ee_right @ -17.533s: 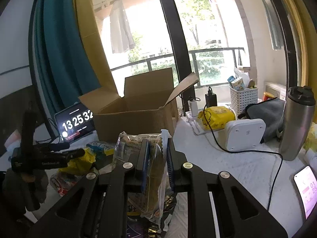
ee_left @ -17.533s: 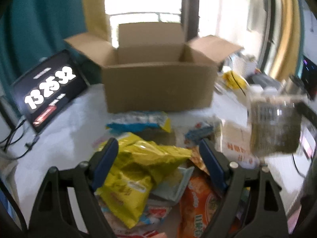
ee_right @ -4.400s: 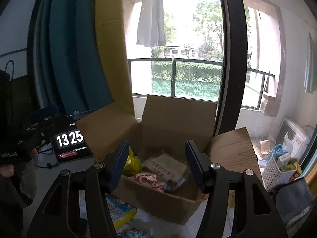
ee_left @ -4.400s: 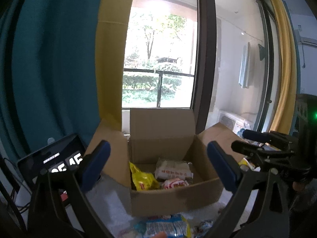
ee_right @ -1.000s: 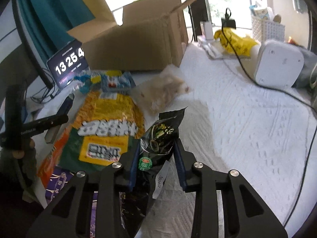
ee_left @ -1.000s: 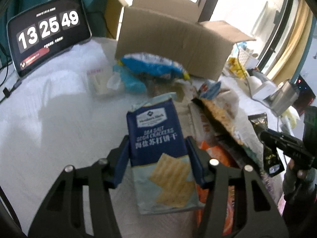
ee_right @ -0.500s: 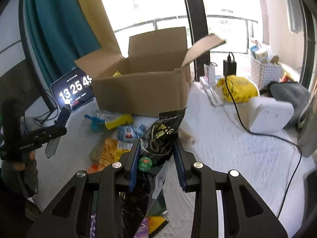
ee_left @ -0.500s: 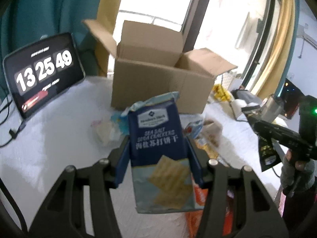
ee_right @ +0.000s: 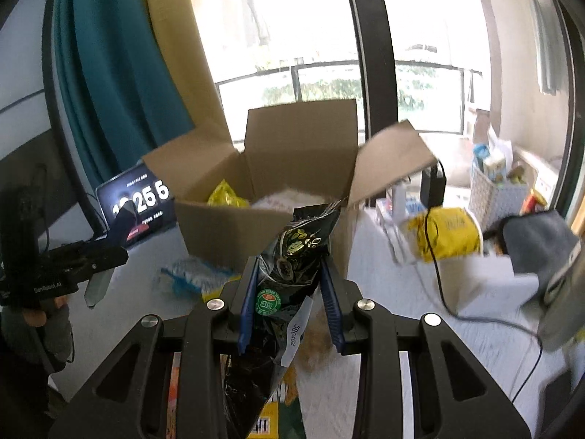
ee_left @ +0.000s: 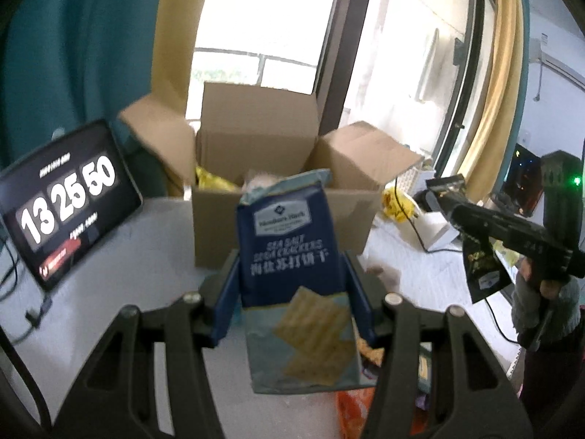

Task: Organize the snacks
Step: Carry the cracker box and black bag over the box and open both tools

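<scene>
Two packets are now off the table, where a second ago both lay among the loose snacks. Nearest, the left gripper (ee_left: 294,305) clamps a blue cracker bag (ee_left: 292,256), and the right gripper (ee_right: 290,305) pinches a black pouch (ee_right: 292,267). Both have risen. Beyond them, the open cardboard box (ee_right: 234,230) already holds snacks; dropping these in looks next.

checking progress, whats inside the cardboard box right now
Inside the cardboard box a yellow bag sits at the left and a pale packet in the middle. The front wall and the held black pouch hide the bottom.
</scene>
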Demonstrator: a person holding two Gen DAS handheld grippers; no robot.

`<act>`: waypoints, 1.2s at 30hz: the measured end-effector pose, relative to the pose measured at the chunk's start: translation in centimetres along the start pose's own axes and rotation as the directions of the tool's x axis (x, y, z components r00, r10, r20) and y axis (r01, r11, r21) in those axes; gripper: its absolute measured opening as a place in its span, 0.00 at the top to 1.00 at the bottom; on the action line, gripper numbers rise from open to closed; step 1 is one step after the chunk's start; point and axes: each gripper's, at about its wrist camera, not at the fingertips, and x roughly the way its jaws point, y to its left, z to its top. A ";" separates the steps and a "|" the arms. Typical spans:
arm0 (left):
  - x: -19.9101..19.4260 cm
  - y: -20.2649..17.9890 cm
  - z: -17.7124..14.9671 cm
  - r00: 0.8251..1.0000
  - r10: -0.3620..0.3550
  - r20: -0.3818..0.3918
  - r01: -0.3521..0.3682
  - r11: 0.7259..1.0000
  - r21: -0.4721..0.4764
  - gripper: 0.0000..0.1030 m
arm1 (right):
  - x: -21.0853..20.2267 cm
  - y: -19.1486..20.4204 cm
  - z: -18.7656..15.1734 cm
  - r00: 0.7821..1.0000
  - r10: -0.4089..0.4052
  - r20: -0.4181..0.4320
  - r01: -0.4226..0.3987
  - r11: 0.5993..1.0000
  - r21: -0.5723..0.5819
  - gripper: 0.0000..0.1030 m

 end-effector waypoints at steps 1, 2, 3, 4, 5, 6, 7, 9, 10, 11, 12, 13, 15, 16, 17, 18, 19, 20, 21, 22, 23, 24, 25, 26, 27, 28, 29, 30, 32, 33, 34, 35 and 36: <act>0.1 -0.1 0.5 1.000 0.000 0.008 0.000 1.000 0.008 0.47 | 0.1 0.0 0.5 1.000 0.001 0.007 -0.001 1.000 -0.005 0.66; 0.1 -0.2 0.8 1.000 0.000 0.015 -0.001 1.000 0.013 0.47 | 0.3 -0.1 0.9 1.000 0.003 0.014 -0.003 1.000 -0.009 0.66; 0.2 -0.2 1.4 1.000 0.000 0.026 -0.001 1.000 0.019 0.47 | 0.4 -0.1 1.2 1.000 0.005 0.018 -0.004 1.000 -0.012 0.66; 0.2 -0.2 1.8 0.999 0.001 0.033 -0.002 1.000 0.021 0.47 | 0.6 -0.2 1.6 1.000 0.005 0.024 -0.004 1.000 -0.015 0.66; 0.3 -0.2 2.3 0.999 0.001 0.041 -0.002 1.000 0.025 0.47 | 0.8 -0.2 1.9 1.000 0.006 0.029 -0.005 1.000 -0.019 0.66; 0.4 -0.3 2.7 0.999 0.002 0.050 -0.003 1.000 0.029 0.47 | 0.9 -0.3 2.3 0.999 0.006 0.035 -0.005 1.000 -0.024 0.66; 0.5 -0.2 3.2 0.998 0.004 0.058 -0.006 0.999 0.031 0.47 | 1.0 -0.4 2.7 0.999 0.006 0.039 -0.005 1.000 -0.028 0.66; 0.7 -0.2 3.9 0.997 0.008 0.071 -0.010 0.999 0.035 0.47 | 1.3 -0.5 3.3 0.999 0.005 0.048 -0.003 0.999 -0.037 0.66; 0.8 -0.2 4.4 0.997 0.011 0.079 -0.013 0.999 0.038 0.47 | 1.4 -0.6 3.7 0.999 0.004 0.054 -0.002 0.999 -0.039 0.66; 1.0 -0.1 4.8 0.996 0.014 0.084 -0.017 0.999 0.042 0.47 | 1.6 -0.7 4.1 0.998 0.003 0.059 -0.001 0.999 -0.042 0.66; 1.2 -0.1 5.2 0.996 0.016 0.089 -0.020 0.999 0.045 0.47 | 1.7 -0.8 4.3 0.998 0.004 0.062 -0.001 0.999 -0.044 0.66; 1.4 -0.1 5.5 0.996 0.018 0.092 -0.023 0.999 0.049 0.47 | 1.9 -0.9 4.6 0.998 0.003 0.068 0.000 0.999 -0.045 0.66; 1.9 0.0 6.1 0.995 0.024 0.099 -0.030 0.998 0.056 0.47 | 2.1 -1.1 5.1 0.997 0.001 0.079 0.002 0.999 -0.045 0.66; 2.1 0.0 6.3 0.994 0.027 0.101 -0.033 0.998 0.059 0.47 | 2.2 -1.3 5.4 0.996 0.002 0.085 0.002 0.999 -0.045 0.66; 2.3 0.0 6.5 0.994 0.030 0.103 -0.037 0.997 0.063 0.47 | 2.3 -1.4 5.6 0.996 0.001 0.091 0.003 0.999 -0.045 0.66; 2.6 0.0 6.7 0.994 0.035 0.107 -0.042 0.997 0.065 0.47 | 2.4 -1.5 5.9 0.995 0.001 0.099 0.004 0.999 -0.044 0.66; 2.9 0.0 6.9 0.993 0.038 0.109 -0.045 0.997 0.067 0.47 | 2.5 -1.7 6.1 0.995 0.000 0.104 0.005 0.999 -0.045 0.66; 3.2 0.1 7.1 0.993 0.042 0.111 -0.049 0.996 0.068 0.47 | 2.6 -1.7 6.4 0.994 -0.001 0.109 0.006 0.999 -0.045 0.66; 3.4 0.2 7.3 0.993 0.045 0.112 -0.052 0.996 0.067 0.47 | 2.7 -1.8 6.6 0.994 -0.002 0.113 0.007 0.999 -0.046 0.66; 3.7 0.2 7.4 0.992 0.047 0.113 -0.054 0.996 0.064 0.47 | 2.8 -1.9 6.9 0.993 -0.002 0.117 0.008 0.999 -0.050 0.66; 3.9 0.3 7.5 0.992 0.047 0.114 -0.055 0.997 0.063 0.47 | 3.0 -2.0 7.2 0.993 -0.004 0.121 0.011 0.998 -0.054 0.66; 4.2 0.3 7.7 0.992 0.051 0.116 -0.058 0.996 0.062 0.47 | 3.2 -2.0 7.3 0.992 -0.005 0.123 0.012 0.998 -0.056 0.66; 4.4 0.3 7.8 0.992 0.055 0.117 -0.063 0.996 0.064 0.47 | 3.4 -2.1 7.6 0.992 -0.005 0.125 0.012 0.998 -0.059 0.66; 4.7 0.3 7.9 0.991 0.059 0.118 -0.067 0.996 0.066 0.47 | 3.6 -2.1 7.9 0.992 -0.006 0.127 0.014 0.998 -0.062 0.66; 5.1 0.4 8.1 0.991 0.062 0.119 -0.071 0.995 0.067 0.47 | 3.9 -2.2 8.1 0.992 -0.006 0.130 0.015 0.998 -0.066 0.66; 5.3 0.5 8.3 0.991 0.062 0.118 -0.070 0.995 0.065 0.47 | 4.1 -2.1 8.3 0.991 -0.008 0.132 0.017 0.997 -0.069 0.66; 5.7 0.6 8.5 0.992 0.058 0.115 -0.066 0.996 0.063 0.47 | 4.3 -2.2 8.5 0.991 -0.008 0.135 0.018 0.997 -0.070 0.66; 5.9 0.6 8.8 0.992 0.057 0.114 -0.064 0.996 0.059 0.47 | 4.6 -2.2 8.8 0.990 -0.007 0.137 0.017 0.997 -0.072 0.66; 6.3 0.9 9.4 0.991 0.063 0.119 -0.070 0.996 0.058 0.47 | 4.9 -2.3 9.1 0.989 -0.002 0.146 0.013 0.997 -0.074 0.66; 6.5 0.8 9.7 0.990 0.069 0.122 -0.076 0.995 0.060 0.47 | 5.2 -2.4 9.4 0.989 0.001 0.148 0.010 0.997 -0.075 0.66; 6.7 0.9 9.9 0.990 0.072 0.125 -0.080 0.995 0.060 0.47 | 5.5 -2.5 9.7 0.989 0.000 0.151 0.012 0.997 -0.077 0.66; 7.0 1.1 10.4 0.989 0.075 0.131 -0.083 0.995 0.060 0.47 | 5.7 -2.6 9.9 0.988 -0.002 0.154 0.014 0.997 -0.078 0.66; 7.2 1.2 10.6 0.988 0.078 0.136 -0.087 0.994 0.060 0.47 | 6.0 -2.7 10.1 0.987 -0.005 0.159 0.017 0.997 -0.079 0.66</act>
